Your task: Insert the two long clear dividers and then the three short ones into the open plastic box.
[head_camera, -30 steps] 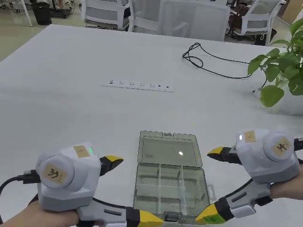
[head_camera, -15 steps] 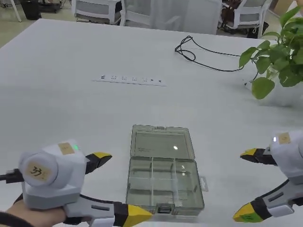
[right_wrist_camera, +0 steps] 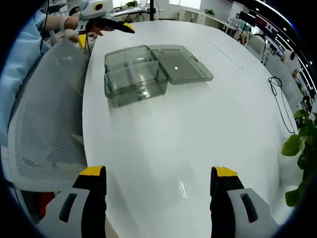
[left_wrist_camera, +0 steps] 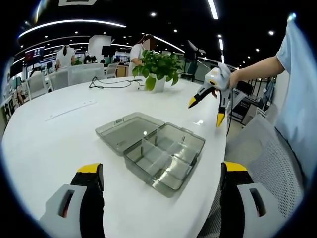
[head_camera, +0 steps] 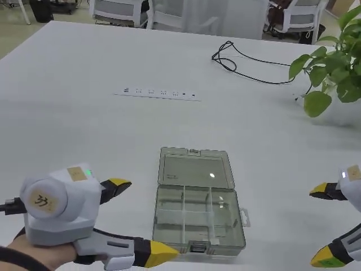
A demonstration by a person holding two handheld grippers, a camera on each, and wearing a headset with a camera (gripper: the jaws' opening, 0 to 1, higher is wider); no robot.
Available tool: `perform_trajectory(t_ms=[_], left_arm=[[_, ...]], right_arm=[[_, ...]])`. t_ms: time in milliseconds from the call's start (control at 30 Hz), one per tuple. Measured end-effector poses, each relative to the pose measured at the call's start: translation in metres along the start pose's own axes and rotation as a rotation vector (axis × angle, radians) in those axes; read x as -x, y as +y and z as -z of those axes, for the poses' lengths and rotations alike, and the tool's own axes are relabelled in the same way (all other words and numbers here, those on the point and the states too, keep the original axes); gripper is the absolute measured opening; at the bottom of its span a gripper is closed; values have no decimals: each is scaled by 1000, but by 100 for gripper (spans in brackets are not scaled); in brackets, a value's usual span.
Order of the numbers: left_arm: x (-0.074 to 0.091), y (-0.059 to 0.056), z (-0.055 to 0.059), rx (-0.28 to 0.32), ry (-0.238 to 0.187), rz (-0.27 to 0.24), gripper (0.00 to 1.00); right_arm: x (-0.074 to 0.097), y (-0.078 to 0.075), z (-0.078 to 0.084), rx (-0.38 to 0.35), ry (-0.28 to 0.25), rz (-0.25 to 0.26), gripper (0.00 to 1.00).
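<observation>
The clear plastic box lies near the table's front edge with its lid folded flat behind it. Clear dividers stand inside and split it into several compartments. My left gripper is open to the left of the box, with nothing between its yellow tips. My right gripper is open at the far right, well away from the box. The left gripper view has the box ahead of its own gripper and the right gripper beyond. In the right gripper view the box lies far ahead of its own gripper, near the left gripper.
A white power strip is set into the table beyond the box. A black cable and a potted plant sit at the back right. Office chairs line the far edge. A mesh chair stands at the near edge.
My right gripper has drawn away from the box to the right edge of the head view. My left gripper has eased back to the left. The box has stayed put.
</observation>
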State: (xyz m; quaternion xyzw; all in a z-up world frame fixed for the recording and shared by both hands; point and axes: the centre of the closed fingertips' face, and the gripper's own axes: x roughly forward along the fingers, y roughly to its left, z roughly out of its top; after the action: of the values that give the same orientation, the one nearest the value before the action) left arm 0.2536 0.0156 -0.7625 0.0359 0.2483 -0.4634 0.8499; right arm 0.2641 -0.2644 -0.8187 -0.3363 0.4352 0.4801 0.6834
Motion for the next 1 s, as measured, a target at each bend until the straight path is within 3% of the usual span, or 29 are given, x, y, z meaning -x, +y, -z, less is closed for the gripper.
perform_trajectory(t_ms=[167, 467, 1000], left_arm=[[2, 1, 1, 1, 3, -4, 100], [3, 1, 3, 8, 6, -6, 100], [6, 4, 5, 14, 12, -19, 100]], right_arm=[[-2, -9, 20, 67, 88, 12, 80], [-7, -9, 34, 128, 139, -36, 59], [-18, -14, 54, 174, 235, -89, 42]])
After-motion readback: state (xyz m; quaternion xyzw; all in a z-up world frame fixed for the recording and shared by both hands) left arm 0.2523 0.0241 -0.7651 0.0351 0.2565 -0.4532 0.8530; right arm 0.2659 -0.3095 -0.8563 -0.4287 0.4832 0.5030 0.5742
